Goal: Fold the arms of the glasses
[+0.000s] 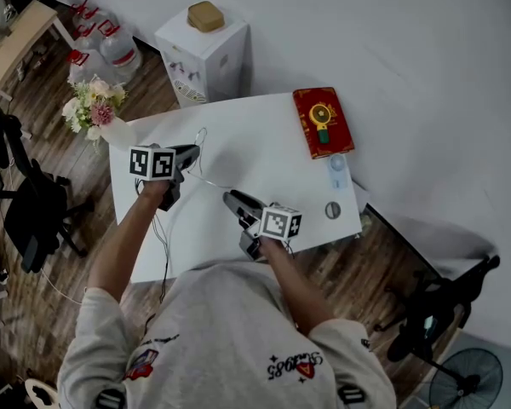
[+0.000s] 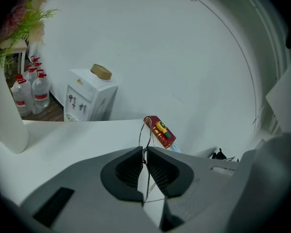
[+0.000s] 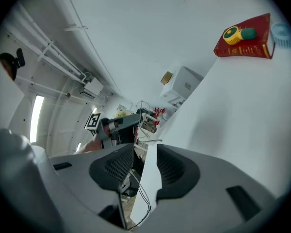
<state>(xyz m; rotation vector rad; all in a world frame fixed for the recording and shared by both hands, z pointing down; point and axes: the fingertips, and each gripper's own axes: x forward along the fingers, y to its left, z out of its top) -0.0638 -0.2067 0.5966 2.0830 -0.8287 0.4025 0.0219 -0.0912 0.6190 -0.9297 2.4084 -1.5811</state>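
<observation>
Glasses [image 2: 139, 135] in left hand-held gripper [image 2: 144, 152]

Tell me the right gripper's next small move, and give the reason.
Probably close the right gripper on the thin glasses arm. Its jaws stand apart with that arm running between them, not pressed by either pad, while the left gripper is shut on the glasses at the frame, steadying them. A grip should come before any folding.

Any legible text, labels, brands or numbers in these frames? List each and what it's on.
Nothing reads cleanly.
Sweatshirt: chest print is upside down and blurred, unreadable.
Red box: yellow lettering, too blurred to read.
Water bottles: red labels, too small to read.
Marker cubes: square patterns only, no words.
</observation>
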